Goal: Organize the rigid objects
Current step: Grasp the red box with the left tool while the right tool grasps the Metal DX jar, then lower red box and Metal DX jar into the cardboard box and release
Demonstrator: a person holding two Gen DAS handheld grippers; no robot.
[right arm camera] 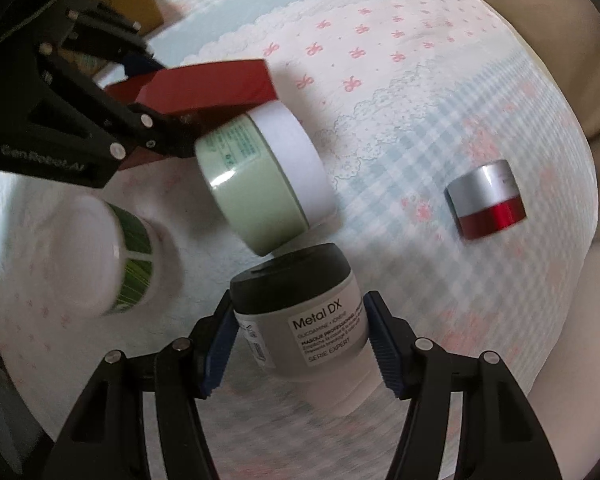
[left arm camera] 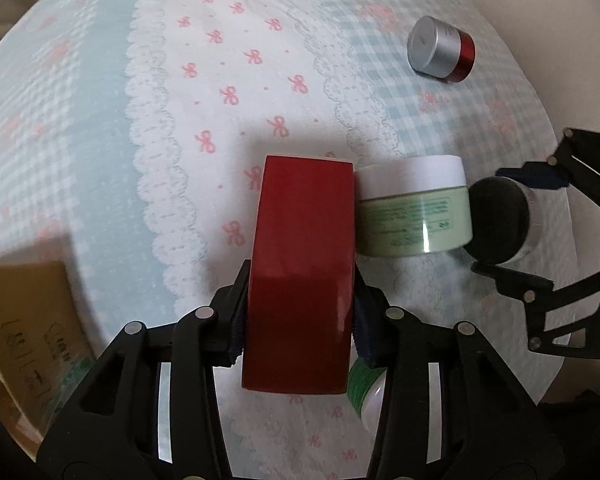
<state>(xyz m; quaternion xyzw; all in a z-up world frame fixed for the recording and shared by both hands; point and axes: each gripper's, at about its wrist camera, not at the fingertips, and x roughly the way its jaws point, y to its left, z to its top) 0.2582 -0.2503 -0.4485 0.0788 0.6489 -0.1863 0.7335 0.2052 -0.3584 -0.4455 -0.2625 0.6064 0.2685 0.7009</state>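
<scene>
Behind left hand-held gripper (left arm camera: 298, 320): green-banded jar (left arm camera: 366, 394) mostly hidden | box (left arm camera: 28, 320) print blurred

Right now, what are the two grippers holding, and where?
The left gripper holds the red box by its long sides. The right gripper holds the black-lidded jar around its grey body.

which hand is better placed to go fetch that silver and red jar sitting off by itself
Neither is free: the left gripper clamps the red box, the right gripper holds the black-lidded jar. Once emptied, probably the right: the silver and red jar lies on its side.
</scene>
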